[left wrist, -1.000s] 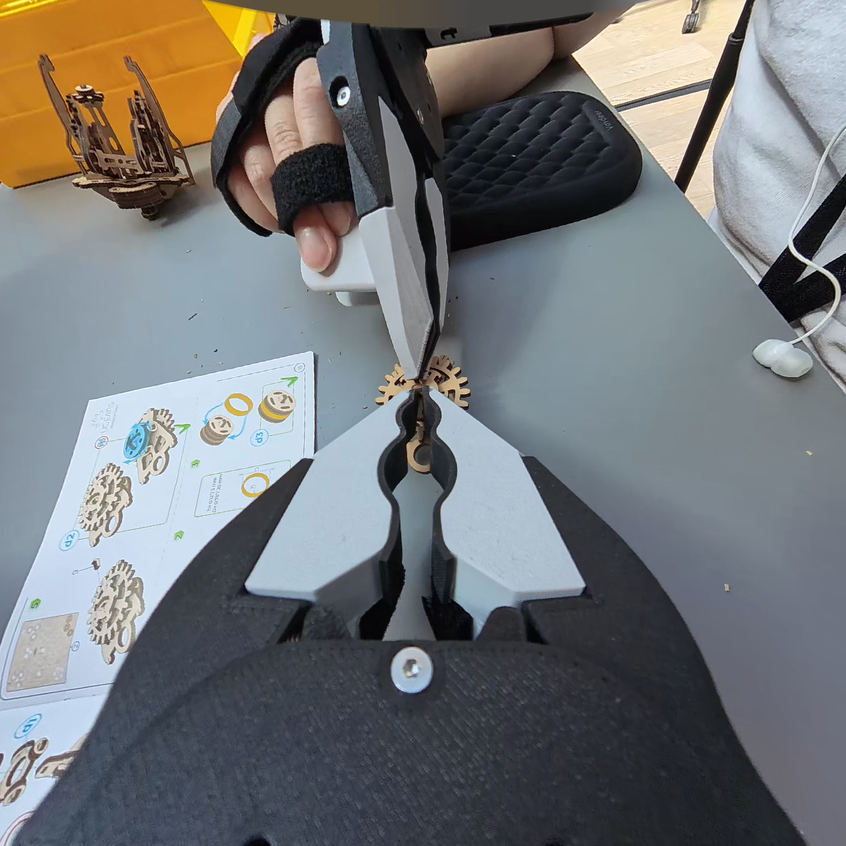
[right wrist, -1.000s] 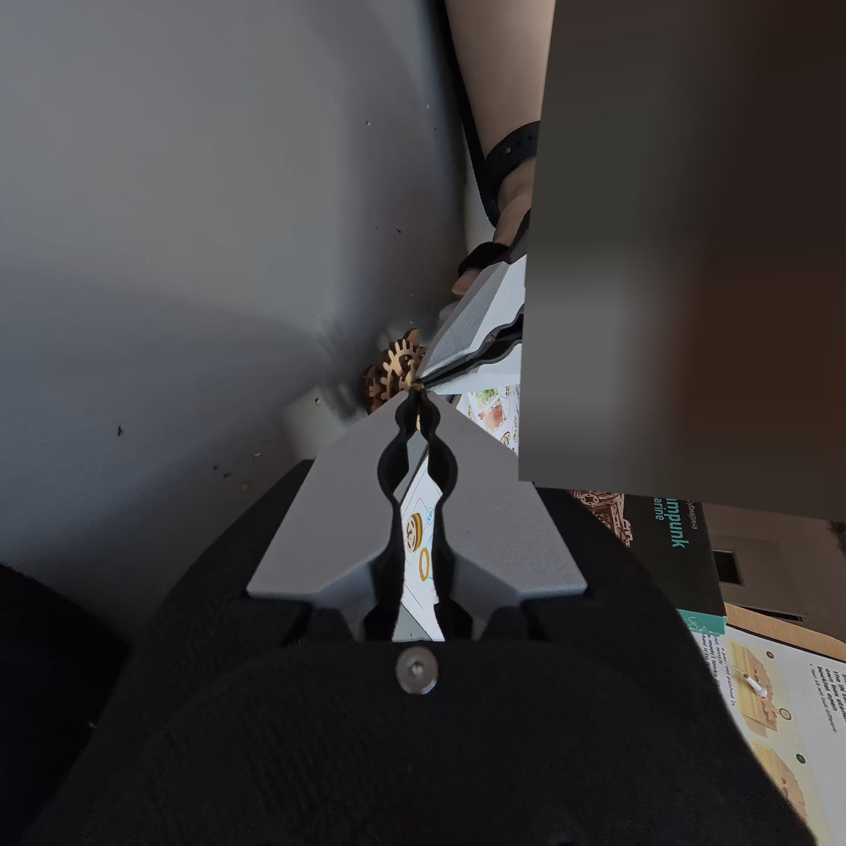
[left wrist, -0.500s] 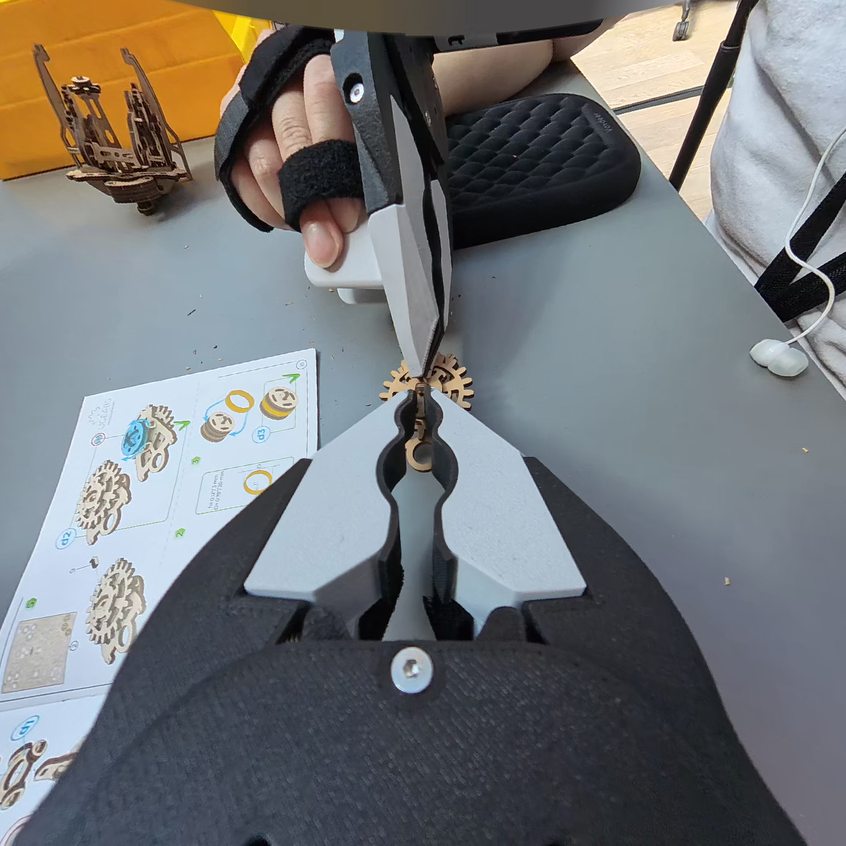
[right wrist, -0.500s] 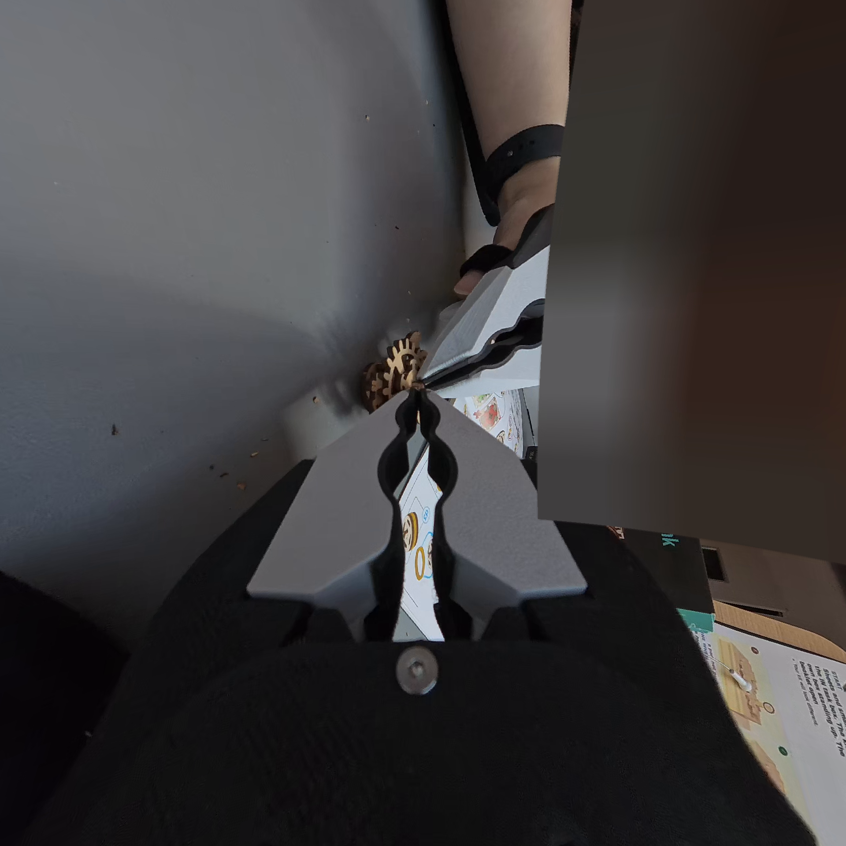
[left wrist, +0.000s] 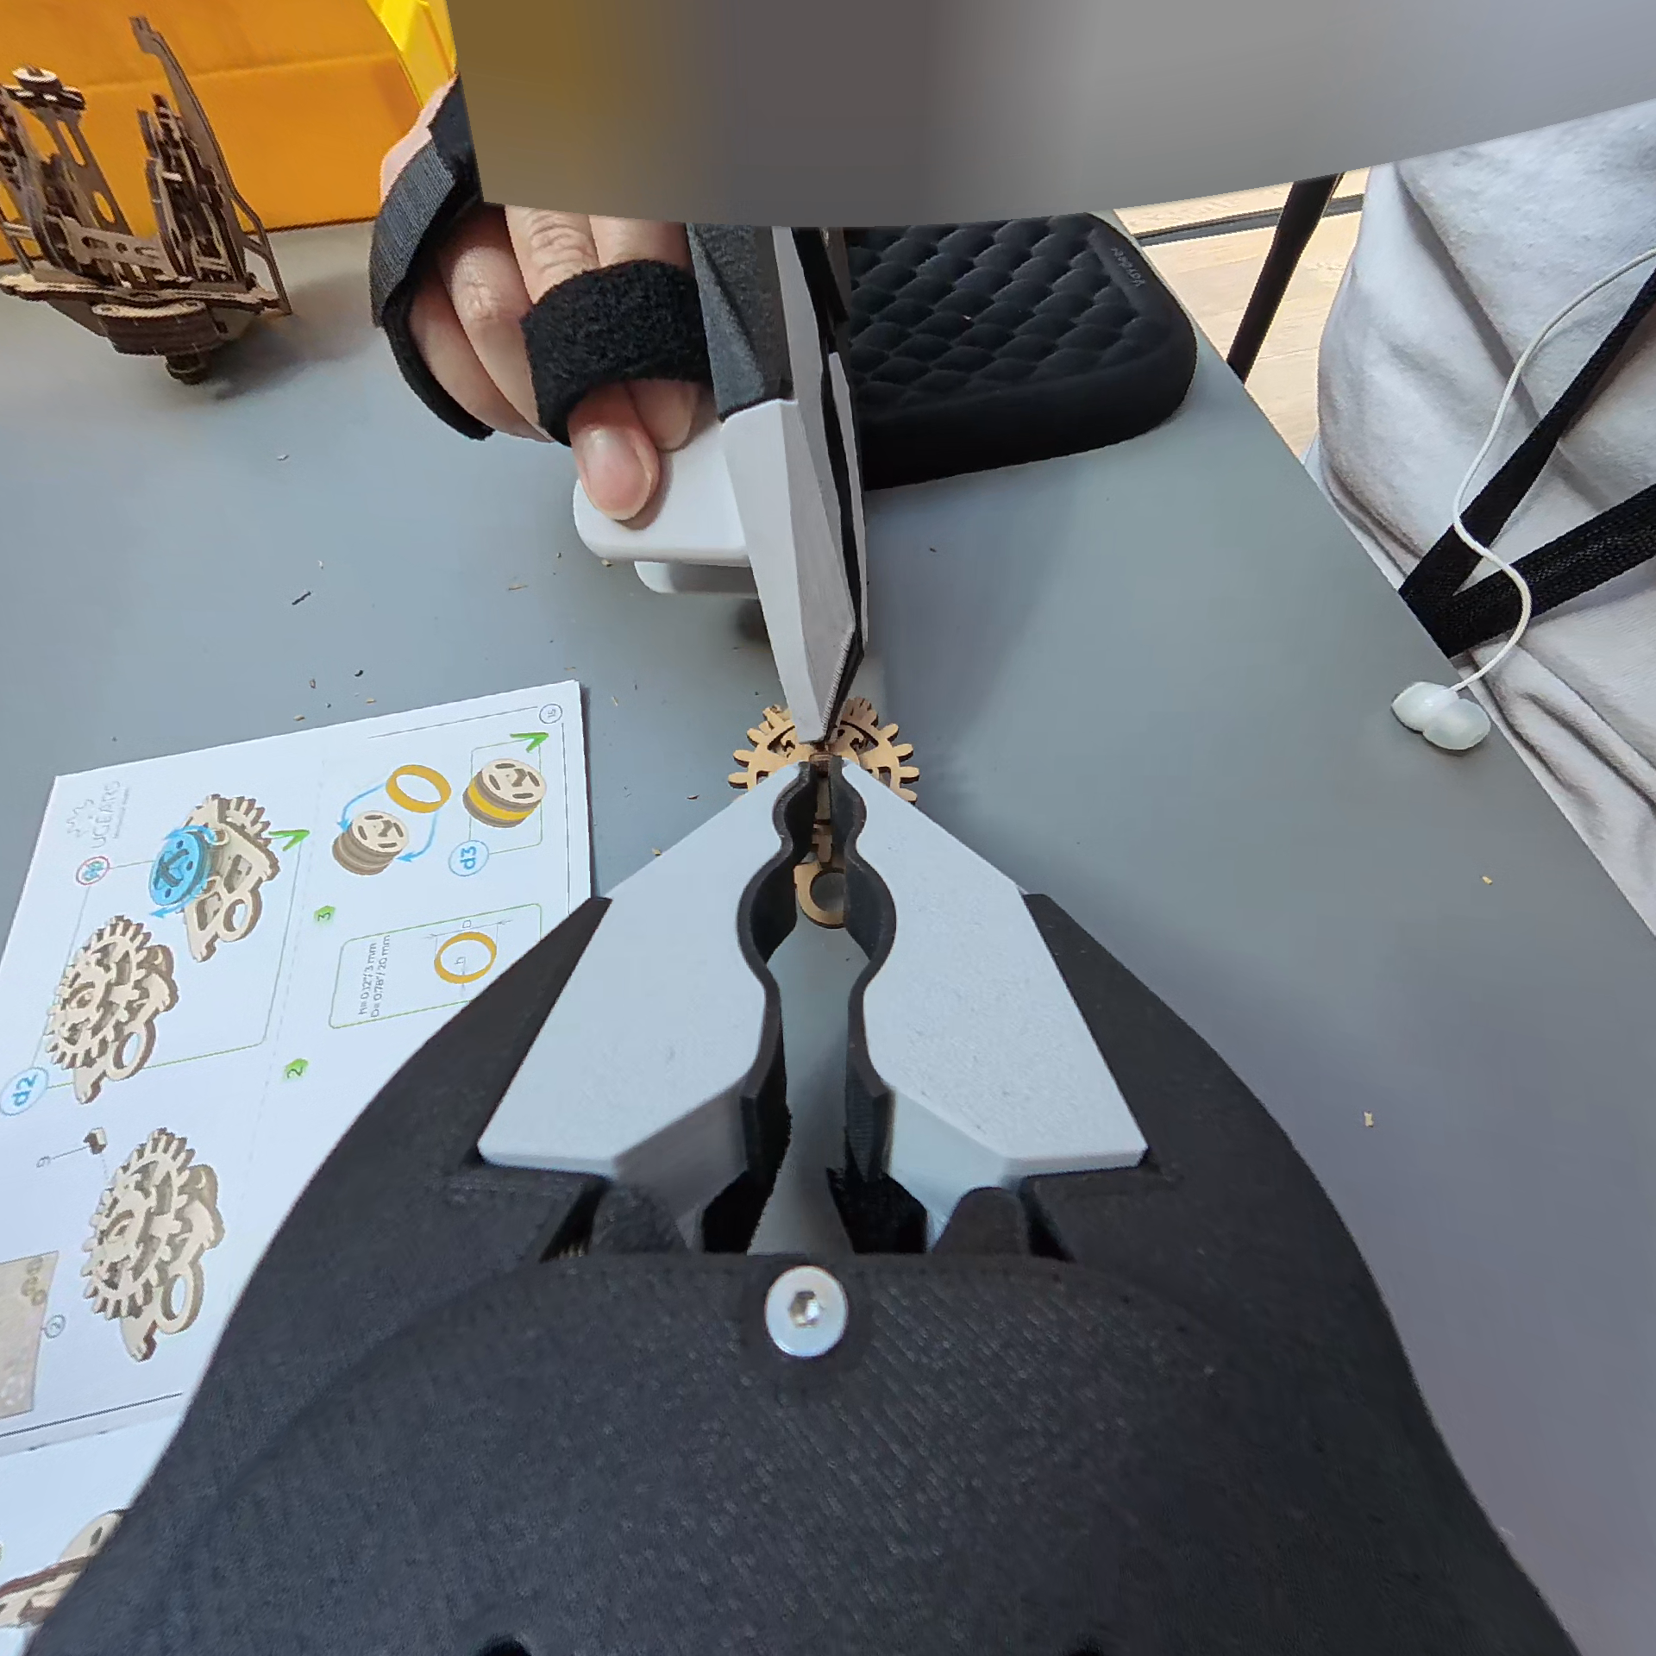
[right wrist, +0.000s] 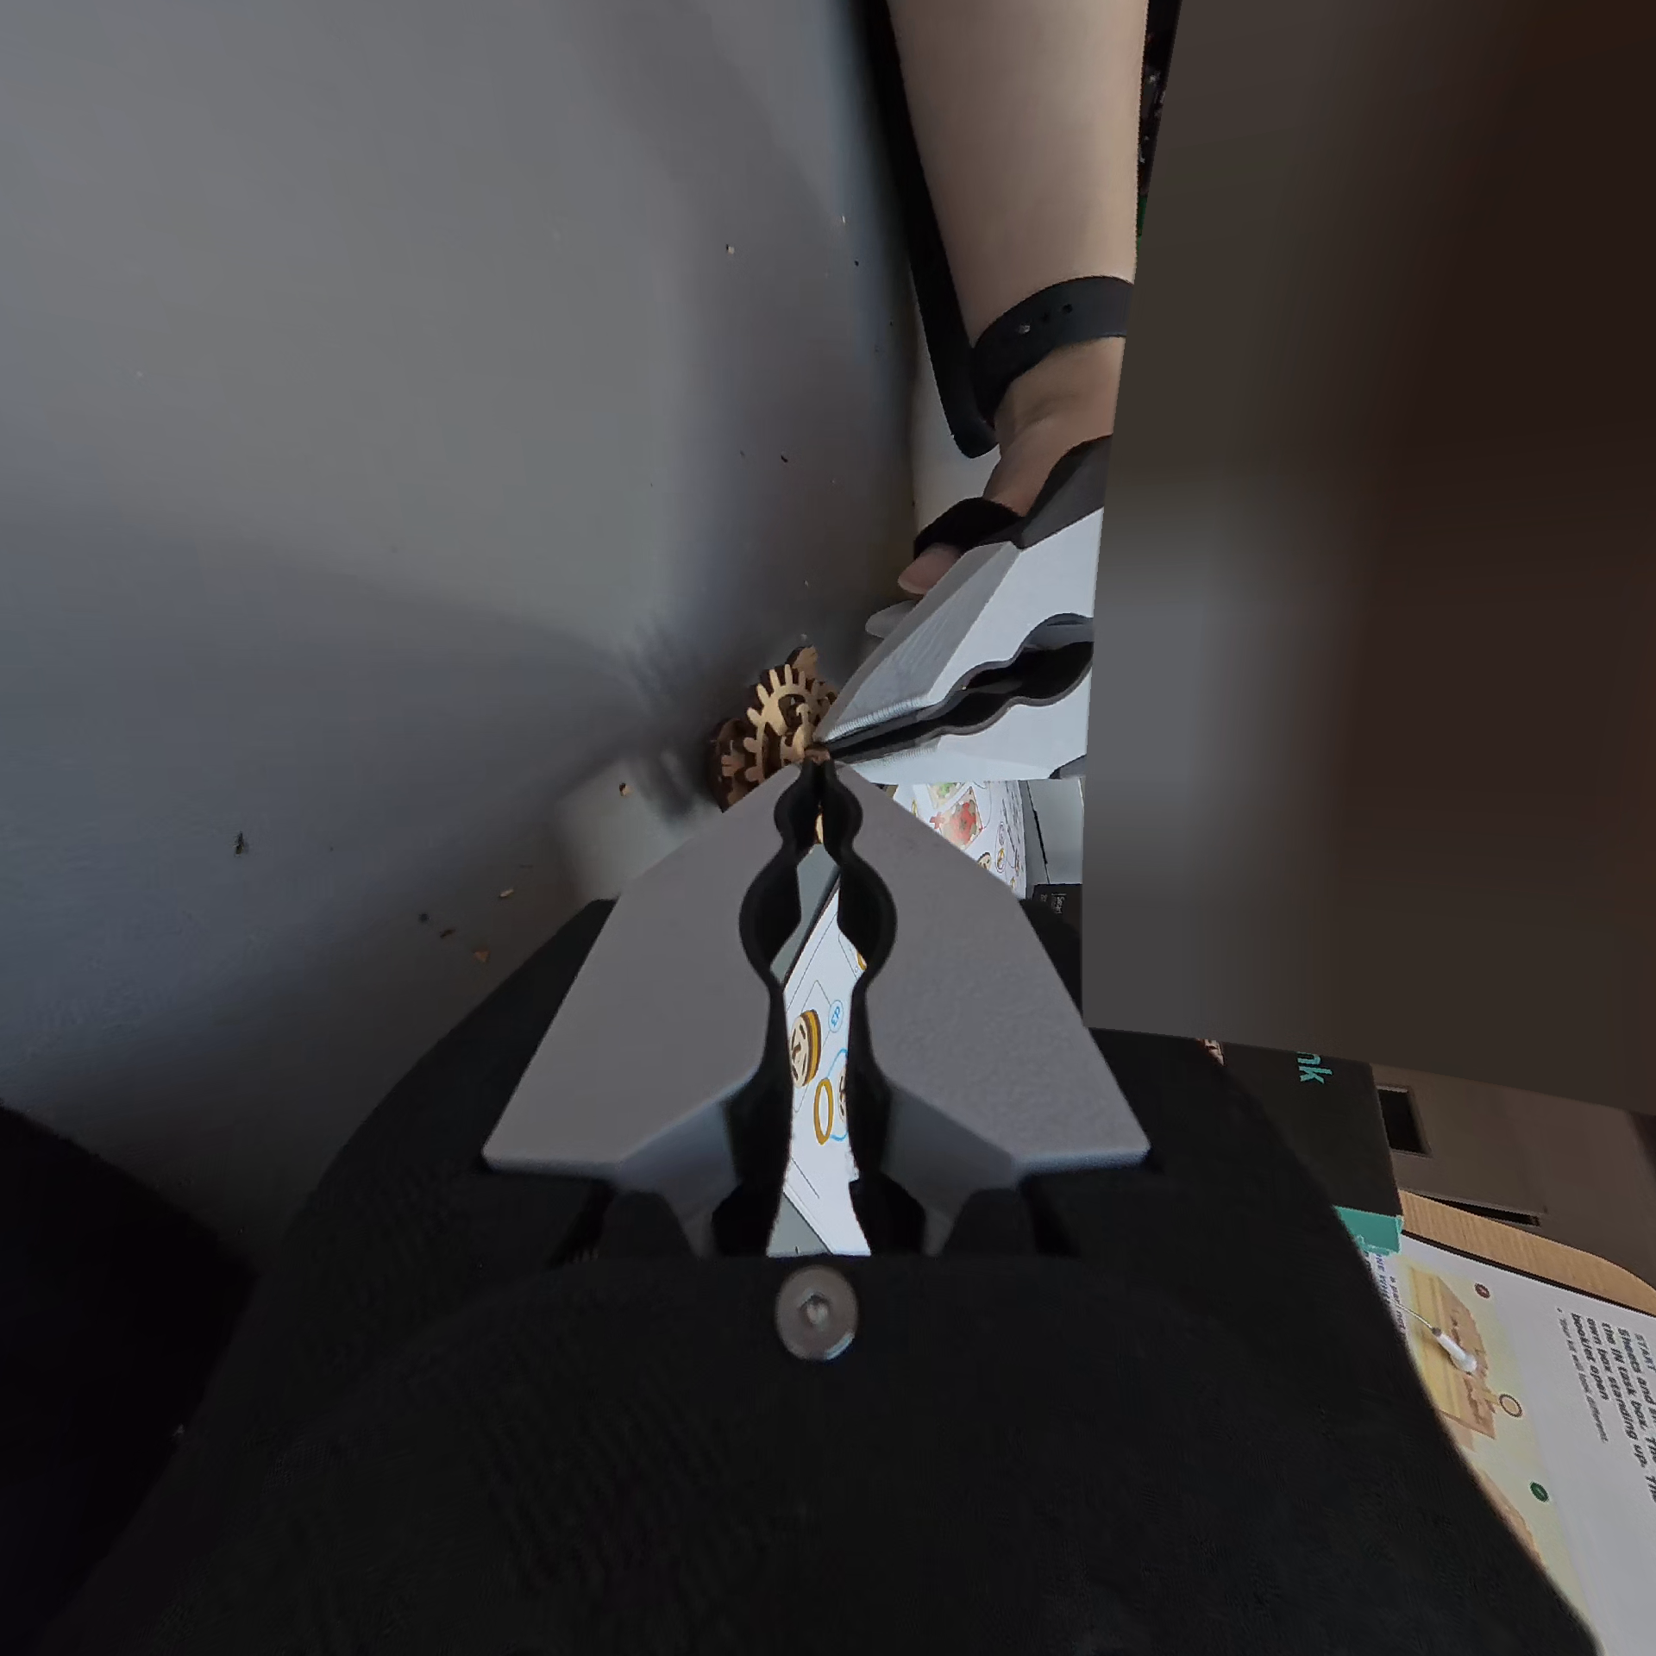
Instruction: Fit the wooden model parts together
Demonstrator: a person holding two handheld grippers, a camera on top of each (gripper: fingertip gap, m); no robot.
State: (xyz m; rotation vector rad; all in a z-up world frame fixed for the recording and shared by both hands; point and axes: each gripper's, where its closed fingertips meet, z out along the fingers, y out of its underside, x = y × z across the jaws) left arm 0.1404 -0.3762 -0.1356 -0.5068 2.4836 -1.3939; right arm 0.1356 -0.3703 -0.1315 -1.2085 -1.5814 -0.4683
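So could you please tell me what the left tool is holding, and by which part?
The left tool pinches the wooden gear assembly by its flat plate.

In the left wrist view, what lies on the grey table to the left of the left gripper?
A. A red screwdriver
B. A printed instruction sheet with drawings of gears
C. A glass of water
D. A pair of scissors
B: the instruction sheet with gear drawings lies flat on the grey table, to the left of the left gripper, whose fingers are shut on the wooden part.
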